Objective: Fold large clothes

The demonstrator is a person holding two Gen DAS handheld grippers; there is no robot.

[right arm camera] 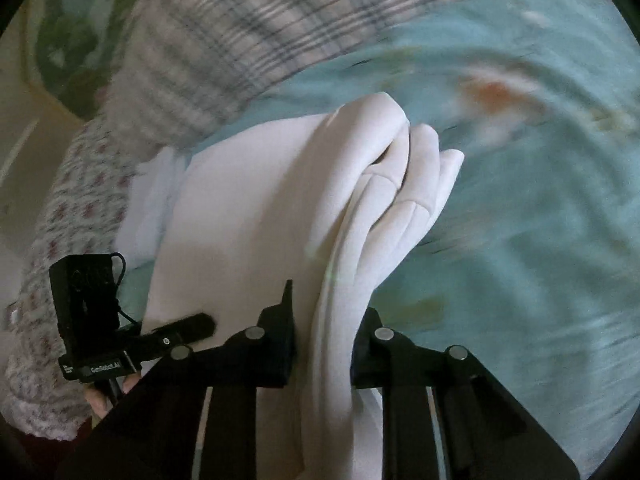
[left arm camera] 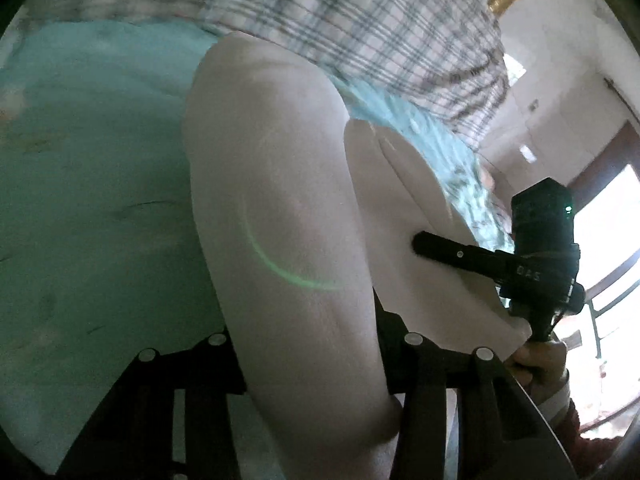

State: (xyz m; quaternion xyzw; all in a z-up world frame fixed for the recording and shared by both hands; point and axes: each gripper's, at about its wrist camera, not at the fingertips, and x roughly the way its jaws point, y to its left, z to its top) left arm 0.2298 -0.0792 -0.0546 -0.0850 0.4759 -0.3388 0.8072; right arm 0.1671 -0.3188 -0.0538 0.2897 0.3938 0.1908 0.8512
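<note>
White fabric: a thick white garment lies bunched over a teal bedsheet; it is the item under work.
Support: a bed, not a table; a plaid blanket sits at the far edge, touching the garment's far side.
Left hand-held gripper: jaws clamped on a broad fold of the garment, which fills the gap between them and rises away from the camera.
Right hand-held gripper: jaws clamped on a thick gathered edge made of several layers, the cloth squeezed narrow between the pads.
Relation of the two: close together on the same garment; each wrist view shows the other unit just beside the held cloth, with part of a hand on its handle.
Garment position: partly lifted off the sheet at the gripped edges, the rest resting on the bed; rounded layered ends jut toward the sheet.
Progress, as judged: mid-fold. Layers are already doubled, yet the stack is uneven and rumpled, not flat.
Outstanding, as judged: carry the held edge across, lay it square, release and smooth; further folds are likely needed.
Visibility: both views blurred; garment type cannot be told.
</note>
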